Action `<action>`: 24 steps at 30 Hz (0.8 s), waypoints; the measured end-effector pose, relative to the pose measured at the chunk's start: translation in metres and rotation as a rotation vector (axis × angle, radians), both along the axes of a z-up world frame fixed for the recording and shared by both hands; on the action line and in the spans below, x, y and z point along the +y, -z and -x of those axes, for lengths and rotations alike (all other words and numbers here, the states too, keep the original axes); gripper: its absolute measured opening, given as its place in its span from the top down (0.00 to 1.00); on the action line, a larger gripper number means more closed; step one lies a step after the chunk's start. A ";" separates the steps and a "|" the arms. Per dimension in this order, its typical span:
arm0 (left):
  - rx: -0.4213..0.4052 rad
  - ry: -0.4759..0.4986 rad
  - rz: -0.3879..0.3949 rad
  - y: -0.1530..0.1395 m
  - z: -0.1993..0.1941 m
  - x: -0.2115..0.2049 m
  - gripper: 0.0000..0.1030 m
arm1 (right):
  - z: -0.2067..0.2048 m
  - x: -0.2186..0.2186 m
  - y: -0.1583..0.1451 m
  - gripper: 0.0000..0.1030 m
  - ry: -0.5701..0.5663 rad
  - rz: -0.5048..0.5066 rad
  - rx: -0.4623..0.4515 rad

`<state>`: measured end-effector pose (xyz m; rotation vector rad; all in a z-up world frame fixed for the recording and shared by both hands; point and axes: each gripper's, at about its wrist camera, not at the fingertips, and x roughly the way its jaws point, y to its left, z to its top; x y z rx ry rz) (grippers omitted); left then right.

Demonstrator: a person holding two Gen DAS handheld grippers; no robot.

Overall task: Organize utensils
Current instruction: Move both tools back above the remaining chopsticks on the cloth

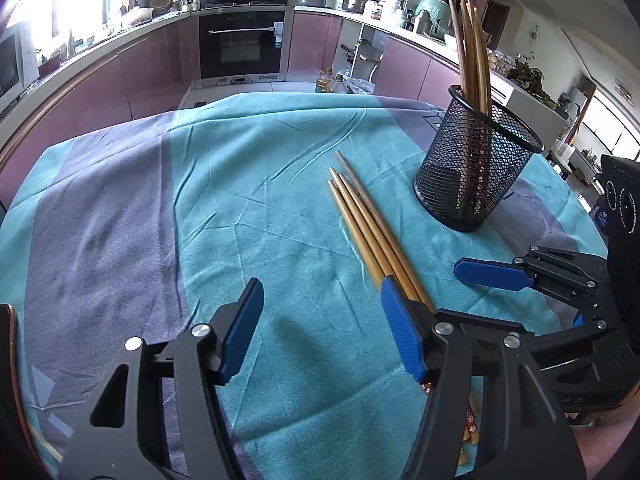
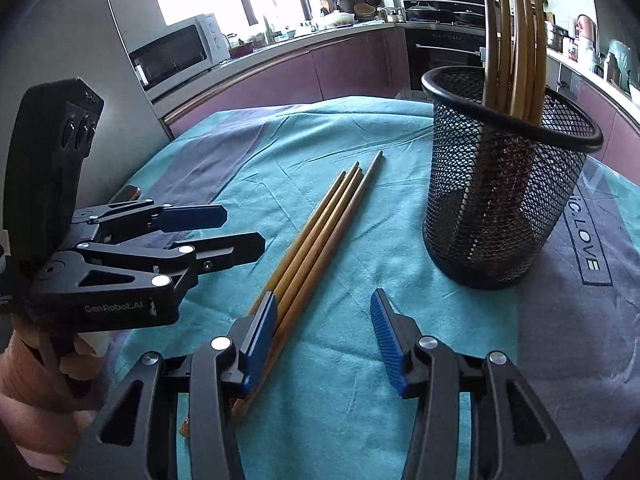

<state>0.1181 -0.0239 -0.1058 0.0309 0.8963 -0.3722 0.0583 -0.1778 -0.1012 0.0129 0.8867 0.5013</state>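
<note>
Loose chopsticks lie bundled on the teal cloth, just left of the mesh holder w/ more chopsticks upright inside. Left gripper jaws apart, nothing held; right pad over the bundle, contact prob. none. Right gripper also parted, empty, beside the bundle.

Lying chopsticks have their near ends hidden beneath the left gripper.

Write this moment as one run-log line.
left tongs: open, empty | right tongs: open, empty | loose chopsticks: lying on cloth | mesh holder: upright, holding chopsticks
</note>
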 end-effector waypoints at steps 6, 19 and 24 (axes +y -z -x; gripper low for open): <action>0.009 0.010 -0.003 0.004 -0.001 -0.005 0.42 | 0.000 -0.001 0.001 0.60 0.007 0.024 -0.004; 0.028 0.041 -0.002 0.009 -0.008 -0.020 0.42 | 0.001 -0.011 -0.001 0.68 0.015 0.006 0.023; 0.029 0.040 -0.028 0.014 -0.009 -0.027 0.46 | 0.002 -0.012 -0.001 0.68 0.013 0.005 0.026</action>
